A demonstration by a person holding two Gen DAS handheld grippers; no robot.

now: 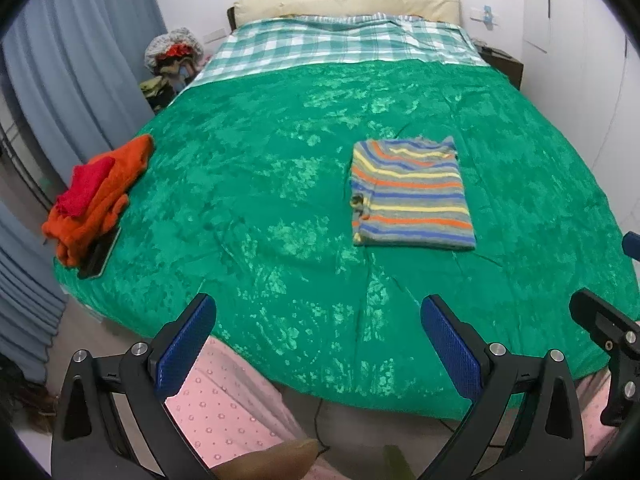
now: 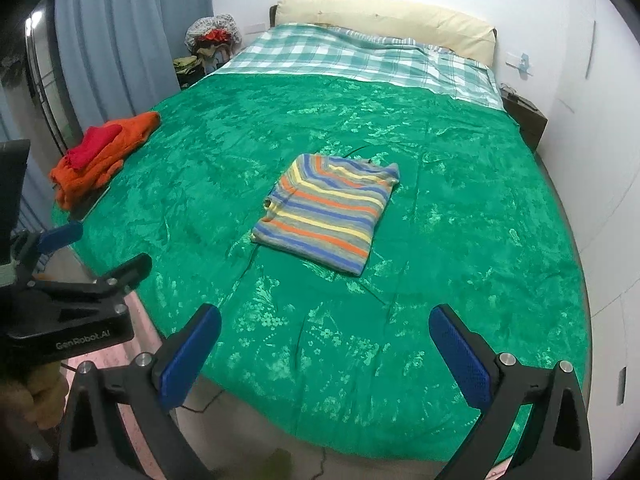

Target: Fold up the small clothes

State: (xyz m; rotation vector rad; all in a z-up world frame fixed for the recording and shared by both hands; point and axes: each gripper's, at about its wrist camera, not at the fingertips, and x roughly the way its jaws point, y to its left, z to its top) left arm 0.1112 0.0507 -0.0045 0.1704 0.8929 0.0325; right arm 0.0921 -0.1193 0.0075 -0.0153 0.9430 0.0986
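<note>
A folded striped sweater [image 1: 412, 196] lies flat on the green bedspread [image 1: 260, 184]; it also shows in the right wrist view [image 2: 326, 212]. A pile of orange and red clothes [image 1: 96, 196] sits at the bed's left edge, also in the right wrist view [image 2: 100, 152]. My left gripper [image 1: 318, 340] is open and empty, held back over the bed's near edge. My right gripper [image 2: 324, 344] is open and empty, also near the front edge. Both are well short of the sweater.
A dark phone or tablet [image 1: 100, 258] lies under the orange pile. A checked sheet [image 1: 340, 44] and cream pillow [image 1: 348, 0] are at the head. Blue curtains [image 1: 80, 60] hang left. A nightstand [image 2: 524, 116] stands at the right. A clothes heap [image 1: 172, 56] is in the corner.
</note>
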